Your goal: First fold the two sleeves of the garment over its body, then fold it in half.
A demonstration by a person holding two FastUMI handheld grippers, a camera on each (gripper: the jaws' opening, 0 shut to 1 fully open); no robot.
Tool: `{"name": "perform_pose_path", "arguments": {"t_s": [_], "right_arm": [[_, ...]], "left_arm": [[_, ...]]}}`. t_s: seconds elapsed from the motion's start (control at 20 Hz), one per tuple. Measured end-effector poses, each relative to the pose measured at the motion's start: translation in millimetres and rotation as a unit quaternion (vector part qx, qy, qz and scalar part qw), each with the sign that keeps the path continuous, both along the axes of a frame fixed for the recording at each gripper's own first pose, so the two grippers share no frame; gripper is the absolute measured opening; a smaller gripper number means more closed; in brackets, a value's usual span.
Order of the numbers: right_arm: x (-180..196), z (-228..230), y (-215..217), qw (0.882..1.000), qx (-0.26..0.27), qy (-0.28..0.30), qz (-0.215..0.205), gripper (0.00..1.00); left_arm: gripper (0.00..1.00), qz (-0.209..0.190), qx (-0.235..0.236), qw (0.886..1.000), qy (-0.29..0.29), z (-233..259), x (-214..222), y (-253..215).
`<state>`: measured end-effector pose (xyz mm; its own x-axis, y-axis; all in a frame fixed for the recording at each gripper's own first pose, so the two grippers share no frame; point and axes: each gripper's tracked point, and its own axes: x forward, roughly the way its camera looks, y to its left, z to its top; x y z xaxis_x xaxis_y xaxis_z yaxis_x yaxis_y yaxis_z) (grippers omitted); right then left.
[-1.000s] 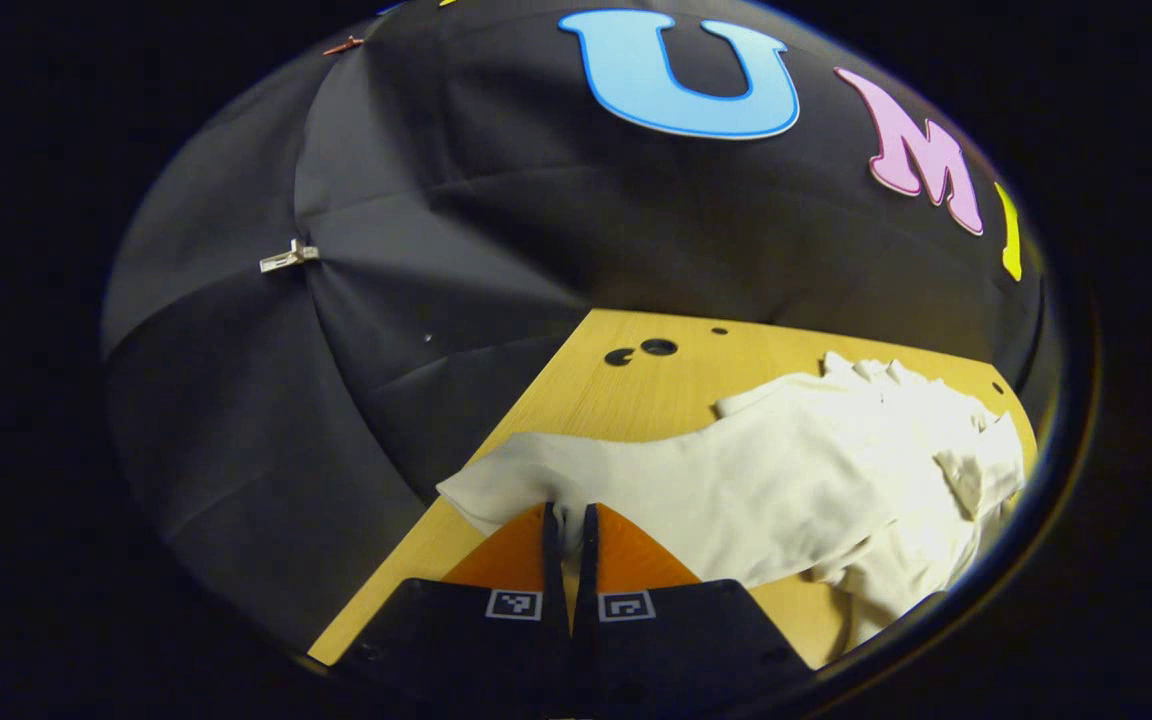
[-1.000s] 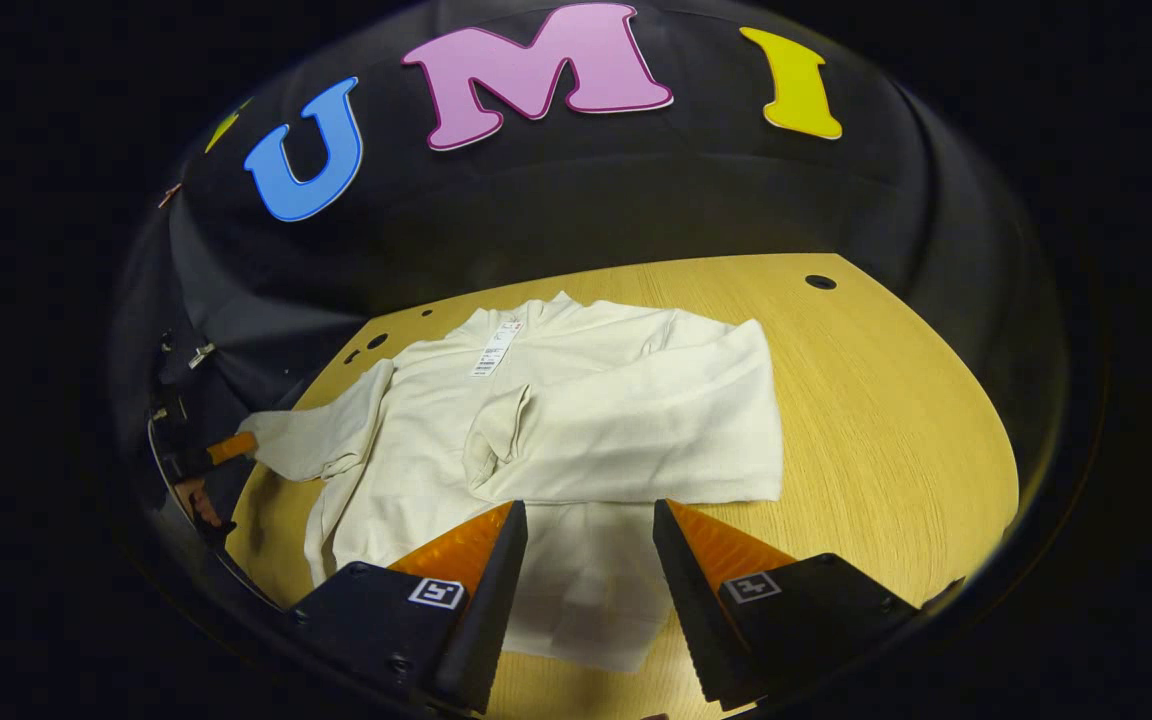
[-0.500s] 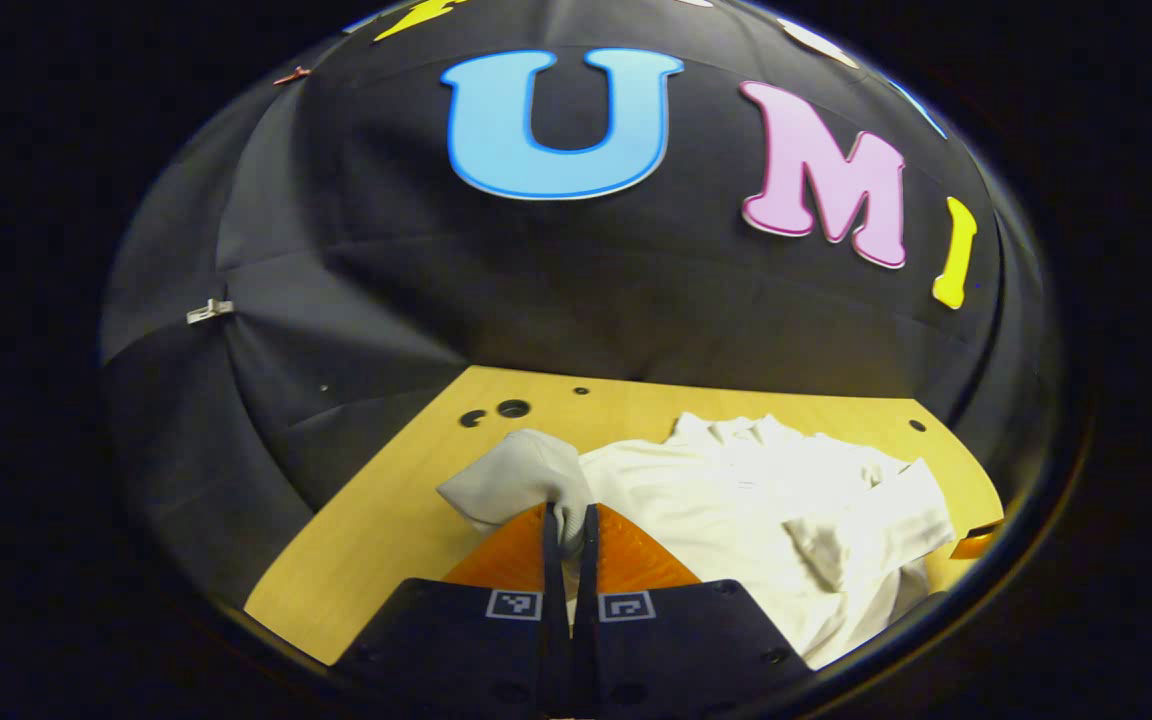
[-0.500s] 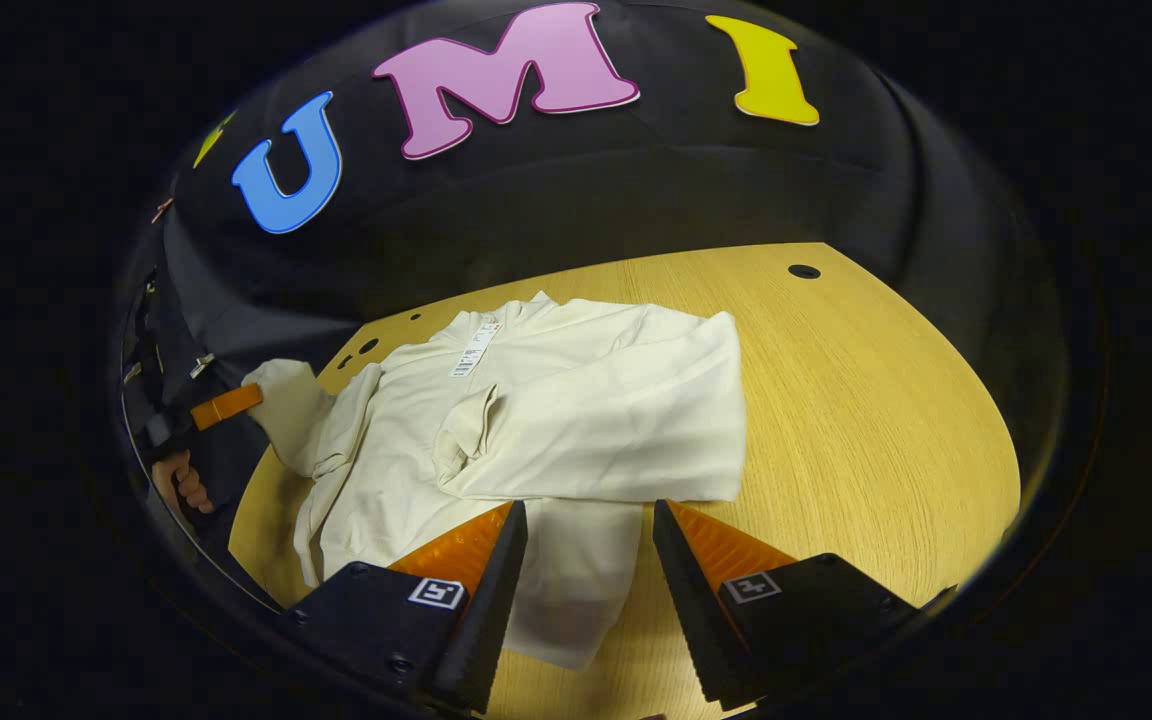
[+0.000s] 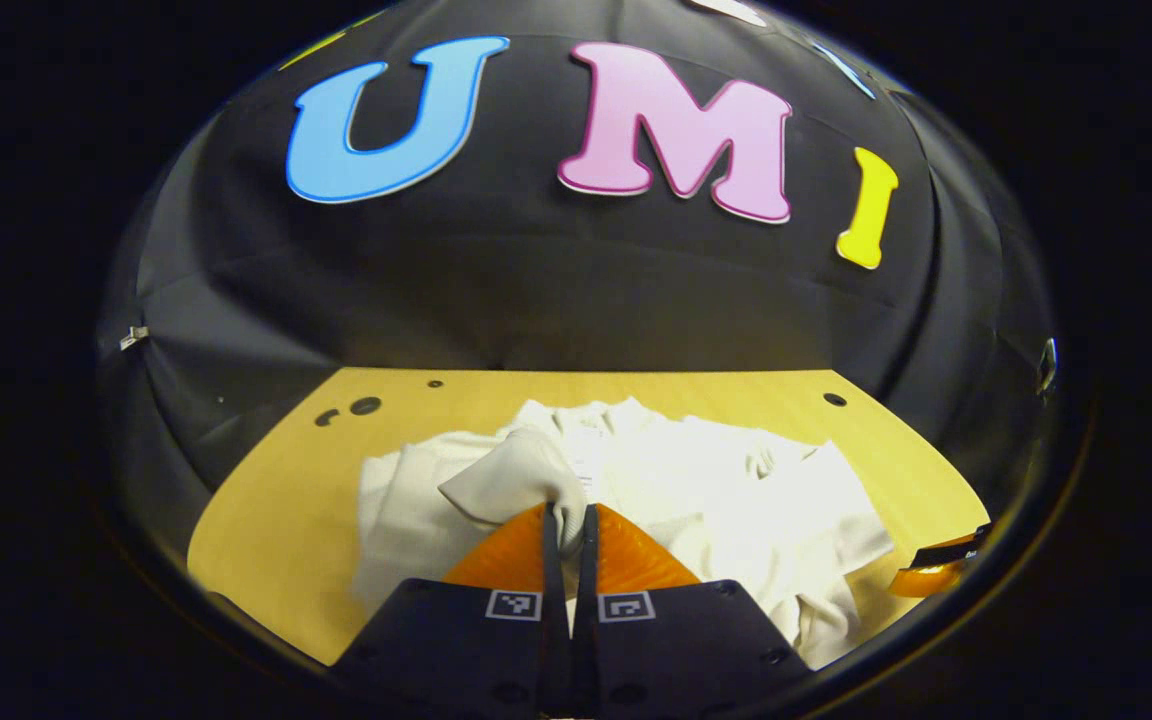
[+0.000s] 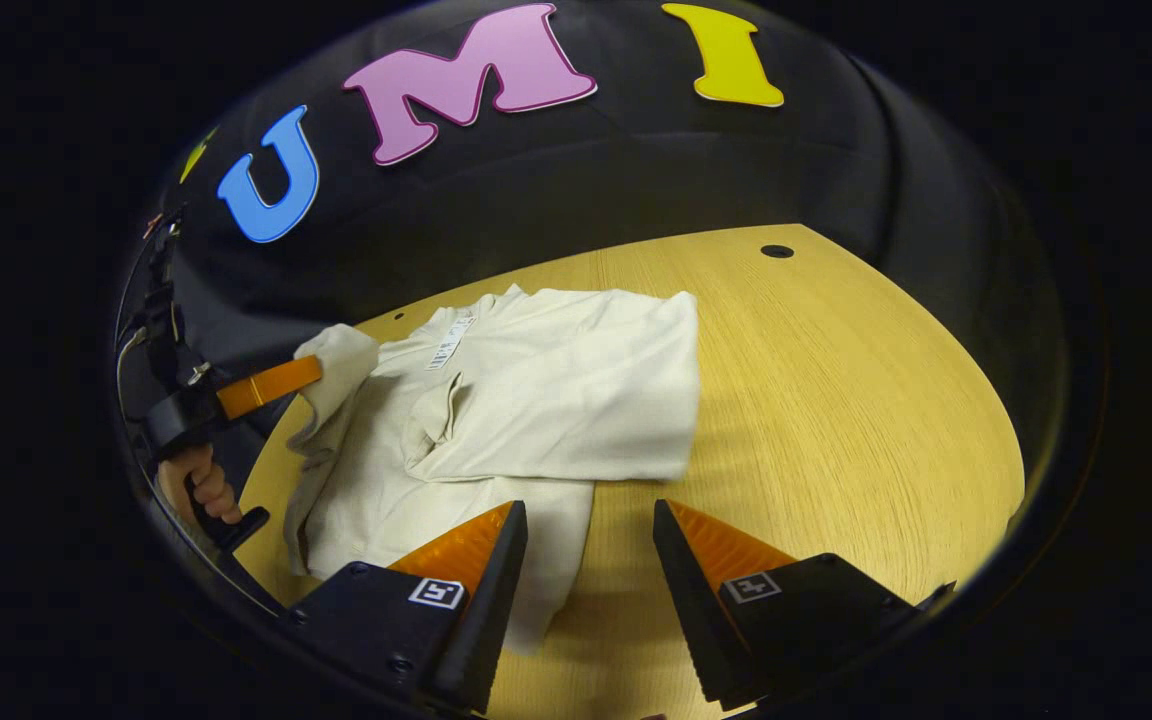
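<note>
A: Left hand-held gripper [image 5: 566,520] status?

B: Clamped on the cuff end of the garment's left sleeve [image 5: 521,480]. Both fingers pinch the cloth, no visible gap. The sleeve end bunches up just above the fingertips, raised off the garment [image 5: 736,500] and hanging over its left part.

A: Where's the garment?

B: On the tabletop [image 5: 266,520], cream-coloured, collar toward the far wall. In the right gripper view the garment [image 6: 496,420] sits left of centre on the tabletop [image 6: 836,400], with the right sleeve [image 6: 556,420] folded across the chest, cuff pointing left. A white tag [image 6: 448,342] lies at the collar. The lower hem runs near, ending between the right hand-held gripper's fingers.

A: Right hand-held gripper [image 6: 589,520]?

B: Open, wide gap, nothing between the fingers. It hovers at the near edge of the garment; I can't tell if it touches the cloth. In the left gripper view a bit of it shows at the far right [image 5: 936,570].

A: Can you see the left one from the right side?

B: Yes, the left hand-held gripper [image 6: 316,370] is at the left edge, tip at the lifted sleeve [image 6: 341,355], a person's hand [image 6: 196,480] on the grip below it.

A: Any containers?

B: Only holes in the tabletop: near the far left corner [image 5: 364,405] and far right [image 6: 776,251].
</note>
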<state>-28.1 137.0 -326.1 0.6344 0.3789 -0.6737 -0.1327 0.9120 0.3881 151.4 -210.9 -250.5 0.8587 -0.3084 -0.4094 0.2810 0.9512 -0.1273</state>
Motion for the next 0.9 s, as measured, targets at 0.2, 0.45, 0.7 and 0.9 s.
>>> {"name": "perform_pose_path", "arguments": {"t_s": [0.2,0.45,0.7,0.9], "right_arm": [[-5,-7,-12,1.0,0.004,0.007,-0.005,0.78],[-10,-10,-13,1.0,0.011,0.012,-0.003,0.78],[-12,-12,-13,1.0,0.013,0.012,0.002,0.78],[-13,-15,-13,1.0,0.012,0.016,0.001,0.78]], "left_arm": [[0.01,-0.023,0.014,0.999,0.017,-23,-4,-43],[0.06,-0.04,0.053,0.997,0.036,-59,-8,-74],[0.07,-0.04,0.067,0.996,0.038,-72,-8,-83],[0.28,-0.044,0.078,0.995,0.048,-79,-8,-81]]}}
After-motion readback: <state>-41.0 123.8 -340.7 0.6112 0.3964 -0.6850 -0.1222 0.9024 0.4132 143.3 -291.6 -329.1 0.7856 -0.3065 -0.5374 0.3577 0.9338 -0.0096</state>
